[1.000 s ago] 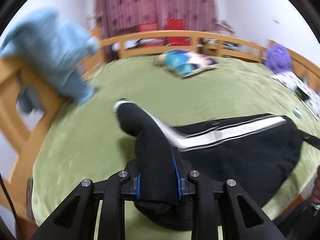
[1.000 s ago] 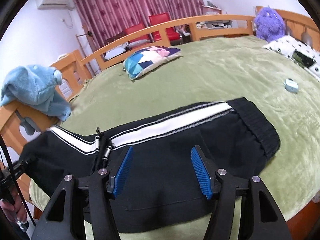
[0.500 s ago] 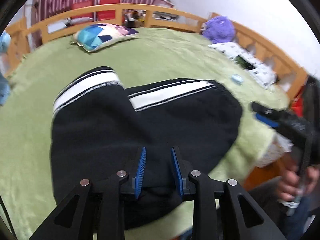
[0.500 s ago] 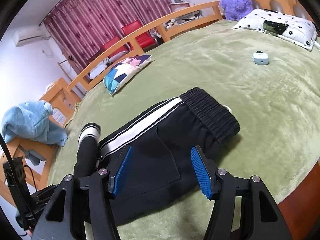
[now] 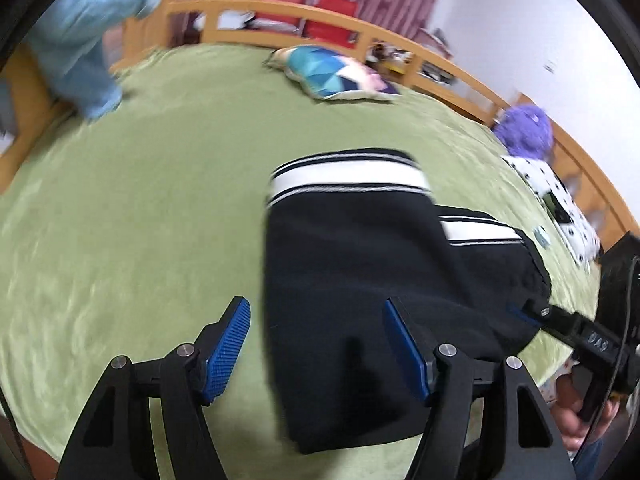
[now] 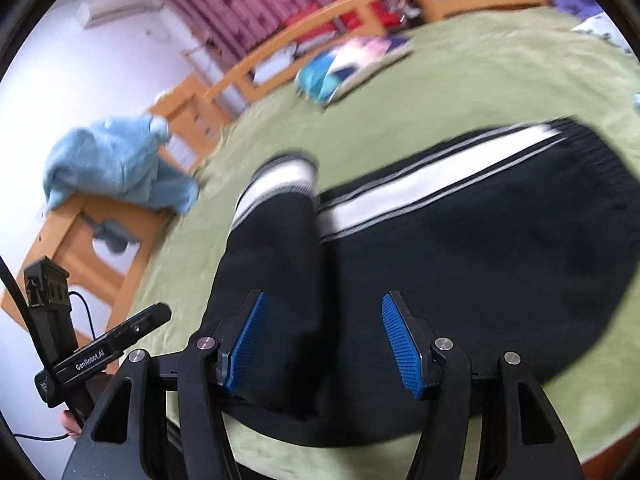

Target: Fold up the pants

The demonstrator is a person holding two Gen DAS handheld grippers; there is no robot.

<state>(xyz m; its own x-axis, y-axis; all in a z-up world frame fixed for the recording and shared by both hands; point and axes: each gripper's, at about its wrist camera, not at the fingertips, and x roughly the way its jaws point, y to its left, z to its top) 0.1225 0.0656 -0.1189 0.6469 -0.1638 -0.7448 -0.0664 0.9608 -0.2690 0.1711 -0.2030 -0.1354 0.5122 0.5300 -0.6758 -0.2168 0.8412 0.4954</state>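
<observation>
Black pants (image 5: 352, 280) with white side stripes lie on the green bed, the leg end folded over onto the upper part; they also show in the right wrist view (image 6: 440, 248). My left gripper (image 5: 320, 344) is open and empty, its fingers straddling the left edge of the folded pants near the front. My right gripper (image 6: 324, 340) is open and empty above the near part of the pants. The right gripper also shows at the right edge of the left wrist view (image 5: 576, 328). The left gripper shows at the lower left of the right wrist view (image 6: 116, 344).
The green bed cover (image 5: 140, 220) spreads left of the pants. A colourful pillow (image 5: 340, 76) lies at the back by the wooden rail (image 5: 280, 12). A light blue garment (image 6: 116, 164) hangs over the wooden frame. A purple plush (image 5: 524, 128) and a dotted pillow (image 5: 560, 200) lie at the right.
My left gripper has let go of the pant leg and opened wide. The leg now lies folded over the upper part. Both views have swung and are blurred.
</observation>
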